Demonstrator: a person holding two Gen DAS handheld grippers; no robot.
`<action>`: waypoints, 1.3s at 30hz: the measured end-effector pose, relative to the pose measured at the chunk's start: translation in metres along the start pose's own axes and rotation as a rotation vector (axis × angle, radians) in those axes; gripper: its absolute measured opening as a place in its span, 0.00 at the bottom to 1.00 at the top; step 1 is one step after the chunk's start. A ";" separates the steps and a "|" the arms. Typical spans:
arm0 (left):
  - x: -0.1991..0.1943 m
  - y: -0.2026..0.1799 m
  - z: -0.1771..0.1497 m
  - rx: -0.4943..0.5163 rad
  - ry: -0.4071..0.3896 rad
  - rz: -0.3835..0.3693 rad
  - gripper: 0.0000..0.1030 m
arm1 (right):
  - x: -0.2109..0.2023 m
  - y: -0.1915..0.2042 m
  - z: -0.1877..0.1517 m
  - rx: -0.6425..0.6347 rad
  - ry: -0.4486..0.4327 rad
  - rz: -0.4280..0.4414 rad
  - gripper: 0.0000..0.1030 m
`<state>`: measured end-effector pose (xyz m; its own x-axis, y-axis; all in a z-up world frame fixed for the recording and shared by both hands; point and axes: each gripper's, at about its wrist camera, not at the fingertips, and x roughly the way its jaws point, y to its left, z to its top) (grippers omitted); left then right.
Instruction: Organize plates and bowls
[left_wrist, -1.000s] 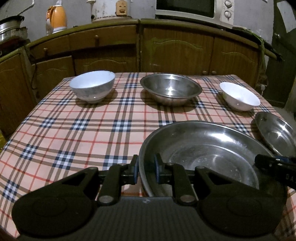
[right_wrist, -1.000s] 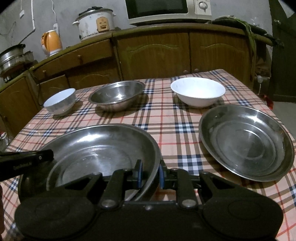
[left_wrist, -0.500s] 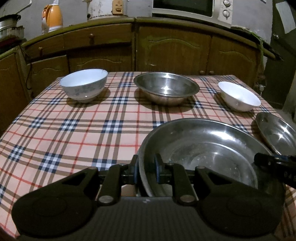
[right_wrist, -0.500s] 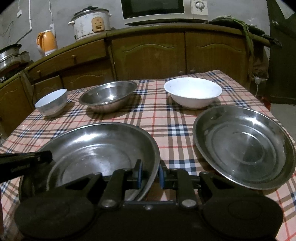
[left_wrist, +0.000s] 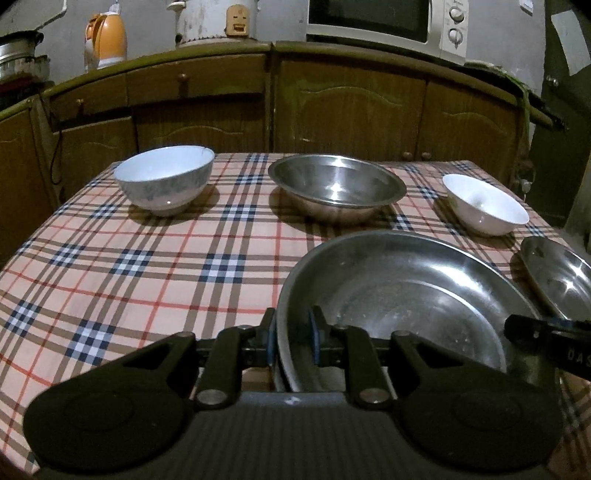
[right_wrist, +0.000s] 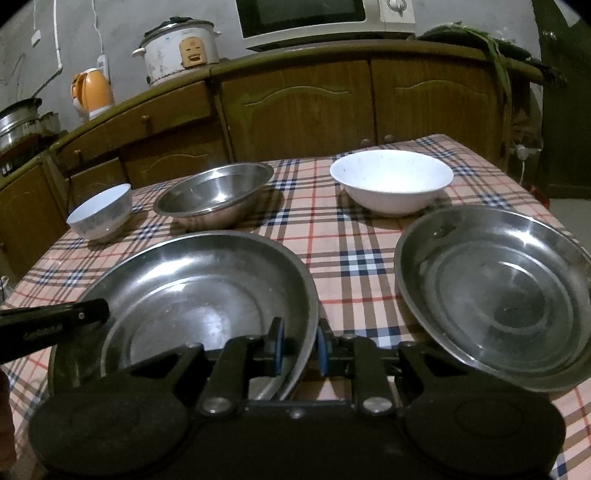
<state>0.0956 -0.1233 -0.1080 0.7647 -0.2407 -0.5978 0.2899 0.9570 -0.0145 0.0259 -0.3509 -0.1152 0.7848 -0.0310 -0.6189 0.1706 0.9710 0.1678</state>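
On the near table: large steel plate (left_wrist: 399, 295), both rims pinched.
Left gripper (left_wrist: 291, 341): clamped, left rim.
Right gripper (right_wrist: 298, 345): clamped, right rim.
Change: plate carried slightly farther, toward stacking.

1. Pale capitals reading "O A S", cut off by the frame edge, stood on the black right gripper finger (left_wrist: 546, 338) at the right of the left wrist view.
2. Faint lettering on the left gripper finger (right_wrist: 55, 319) was perhaps a brand name; too blurred to read.
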 end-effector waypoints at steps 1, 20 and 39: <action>0.001 0.000 0.000 0.001 -0.003 -0.001 0.20 | 0.000 0.001 0.000 -0.007 -0.001 -0.003 0.23; -0.017 0.005 0.010 -0.022 0.007 0.032 0.32 | -0.029 -0.006 0.009 -0.010 -0.063 -0.073 0.43; -0.056 -0.085 0.042 0.008 -0.029 -0.104 0.48 | -0.118 -0.076 0.047 -0.025 -0.132 -0.219 0.54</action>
<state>0.0520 -0.1980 -0.0398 0.7466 -0.3429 -0.5702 0.3725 0.9255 -0.0688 -0.0518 -0.4326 -0.0192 0.8022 -0.2702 -0.5324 0.3314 0.9433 0.0206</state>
